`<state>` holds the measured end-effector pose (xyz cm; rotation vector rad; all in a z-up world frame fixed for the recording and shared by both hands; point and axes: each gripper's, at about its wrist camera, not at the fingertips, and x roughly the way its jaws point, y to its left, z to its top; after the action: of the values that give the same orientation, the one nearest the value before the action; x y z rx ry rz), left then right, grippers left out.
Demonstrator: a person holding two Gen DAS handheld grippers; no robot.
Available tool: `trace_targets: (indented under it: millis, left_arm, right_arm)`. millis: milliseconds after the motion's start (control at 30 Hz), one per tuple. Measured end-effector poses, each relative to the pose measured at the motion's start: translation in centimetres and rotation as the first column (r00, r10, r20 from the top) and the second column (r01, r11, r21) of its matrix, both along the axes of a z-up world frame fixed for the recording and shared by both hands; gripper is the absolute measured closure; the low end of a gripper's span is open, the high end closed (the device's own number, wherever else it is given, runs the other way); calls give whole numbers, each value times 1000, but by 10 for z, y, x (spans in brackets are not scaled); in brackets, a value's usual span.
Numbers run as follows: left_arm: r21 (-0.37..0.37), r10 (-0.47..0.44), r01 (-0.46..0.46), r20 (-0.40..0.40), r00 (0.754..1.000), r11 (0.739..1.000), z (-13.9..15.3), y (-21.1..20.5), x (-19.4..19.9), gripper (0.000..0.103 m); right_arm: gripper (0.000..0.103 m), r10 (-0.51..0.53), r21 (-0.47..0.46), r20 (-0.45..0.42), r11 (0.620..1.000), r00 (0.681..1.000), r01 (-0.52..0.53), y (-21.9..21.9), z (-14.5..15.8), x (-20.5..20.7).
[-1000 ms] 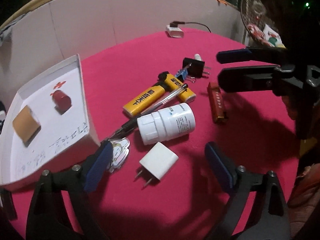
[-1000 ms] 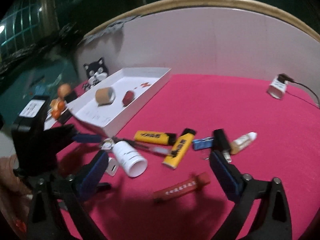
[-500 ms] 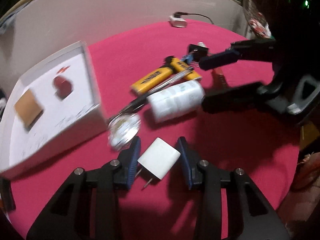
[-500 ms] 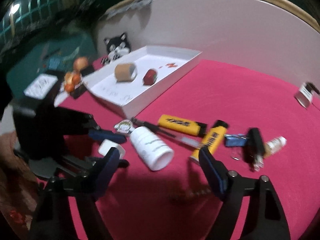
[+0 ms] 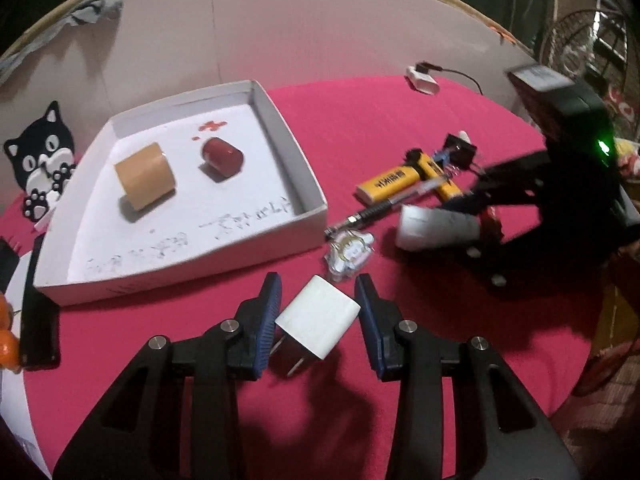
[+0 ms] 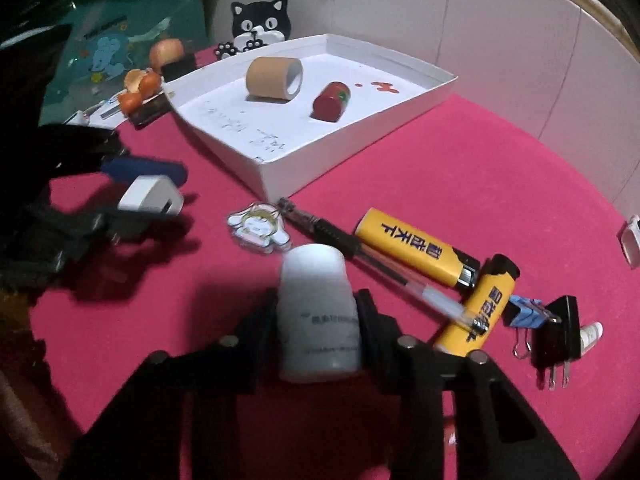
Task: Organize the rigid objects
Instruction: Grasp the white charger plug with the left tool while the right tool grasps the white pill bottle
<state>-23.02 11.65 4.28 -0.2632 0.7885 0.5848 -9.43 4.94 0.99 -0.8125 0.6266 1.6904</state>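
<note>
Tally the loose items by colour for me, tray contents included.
White: 3, bottle, plug, small dropper
Yellow: 2, lighters
Red: 1, can
Tan: 1, tape roll
Black: 2, plug, pen
Blue: 1, clip
Total: 10

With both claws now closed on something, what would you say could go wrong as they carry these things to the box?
1. The left claw grips the white charger across its corners, at a skew, so it may twist out.
2. The right claw, whose jaws have just been closing, holds the smooth white bottle, which could slip.
3. The pen and keychain lie right beside the bottle and might get dragged.
</note>
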Motion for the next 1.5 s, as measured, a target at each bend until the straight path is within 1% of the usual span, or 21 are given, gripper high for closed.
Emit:
trace_targets:
  millis: [67,133,233,300,400,467,533,600,767,933,1067,1133,1267,1333,1433,1500]
  left_arm:
    - [9,20,-20,13,1000,1000,6,1,-2,66]
    - [17,39,-40,34,999,999,13,2,-5,66]
    - [54,74,-77,52,996,996,27,6,-8,66]
    - [79,106,-111,62,992,991,35,11,-11,66]
    - [105,161,-169,86,983,980,47,21,-17,66]
    - [112,195,-206,104,975,972,53,28,-21,66]
    - [128,239,-252,110,965,959,57,37,-26,66]
    - [133,285,-299,117,951,945,60,47,-33,66]
    - [152,389,-404,119,913,902,67,74,-52,66]
    - [152,435,-454,141,889,878,75,95,-62,66]
    - [151,477,-503,175,861,851,92,118,-70,66]
    - [155,492,-520,184,851,840,100,129,-70,66]
    - [144,506,-535,193,840,833,110,145,-60,66]
    - [145,519,-548,195,832,824,111,151,-51,66]
    - [122,536,-563,195,821,818,107,159,-39,66]
    - [111,540,-564,186,821,818,103,163,-30,66]
  right_arm:
    - [67,-15,23,-73,1000,997,17,-7,8,5]
    - [67,-24,66,-146,997,989,34,-16,22,11]
    - [67,-33,130,-232,989,972,65,-23,45,19]
    - [67,-40,170,-266,982,963,87,-25,60,22]
    - [67,-54,212,-294,970,954,121,-24,76,25]
    - [67,-64,222,-329,965,942,143,-21,84,27]
    - [67,-70,222,-378,961,923,164,-14,93,30]
    - [67,-74,228,-400,957,913,177,-6,98,29]
    - [67,-84,256,-401,946,912,199,9,114,23]
    - [67,-90,272,-400,939,912,211,28,126,16]
    - [67,-96,287,-401,931,911,224,47,134,8]
    - [67,-111,292,-403,925,908,243,56,138,4]
    - [67,-129,297,-411,917,902,266,73,143,-2]
    - [67,-139,297,-410,914,901,276,78,143,-5]
    - [67,-165,271,-413,917,896,294,89,135,-9]
    - [67,-175,252,-414,921,894,297,94,128,-11]
